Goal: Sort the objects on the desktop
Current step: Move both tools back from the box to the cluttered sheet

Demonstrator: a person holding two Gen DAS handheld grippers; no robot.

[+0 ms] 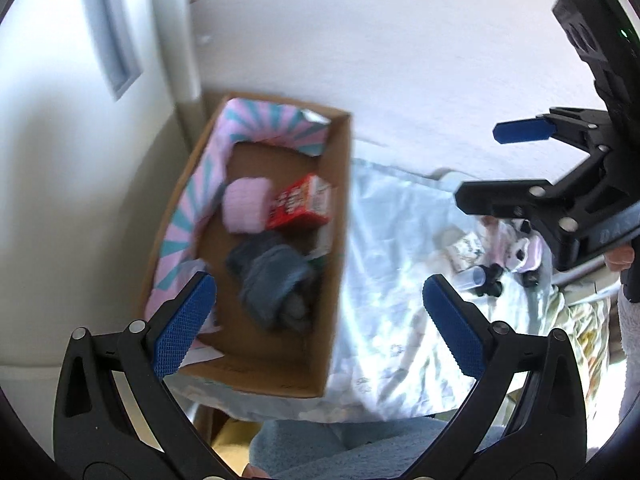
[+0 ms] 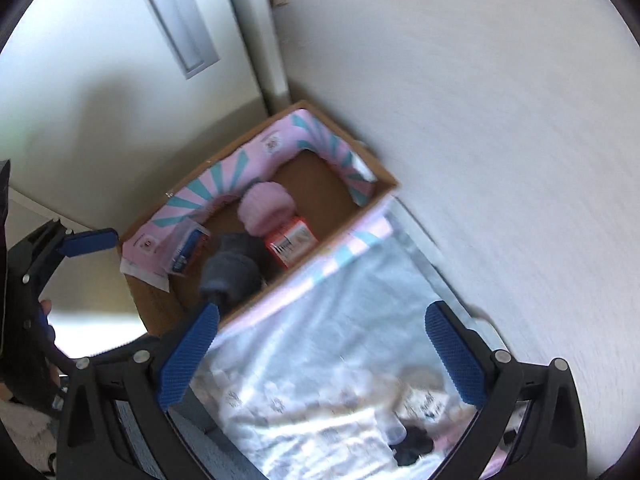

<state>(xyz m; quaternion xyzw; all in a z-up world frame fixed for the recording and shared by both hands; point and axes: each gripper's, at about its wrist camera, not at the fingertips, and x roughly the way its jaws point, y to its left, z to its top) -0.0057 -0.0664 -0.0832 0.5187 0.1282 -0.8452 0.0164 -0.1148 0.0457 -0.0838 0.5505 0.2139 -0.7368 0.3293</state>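
A cardboard box [image 1: 340, 208] [image 2: 384, 178] stands at the left of a table with a pale plastic cover [image 1: 392, 240] [image 2: 328, 300]. Inside lie a pink knitted item [image 1: 244, 204] [image 2: 266, 208], a red carton [image 1: 302, 208] [image 2: 290, 242], a grey-blue cloth bundle [image 1: 272, 280] [image 2: 234, 272] and a pink-and-teal striped liner [image 1: 192, 200] [image 2: 224, 188]. My left gripper [image 1: 316, 320] hangs open above the box's near end, nothing between its fingers. My right gripper [image 2: 320, 356] is open over the cover, empty. Small objects, a clear tube [image 1: 474, 280] and black pieces [image 1: 494, 286] [image 2: 414, 446], lie on the cover to the right.
A white wall [image 2: 500, 120] runs behind the table and a pale door or cabinet panel [image 1: 116, 52] stands left of the box. The right gripper's body [image 1: 580, 200] looms at the right in the left wrist view. Light blue fabric [image 1: 340, 448] shows at the bottom edge.
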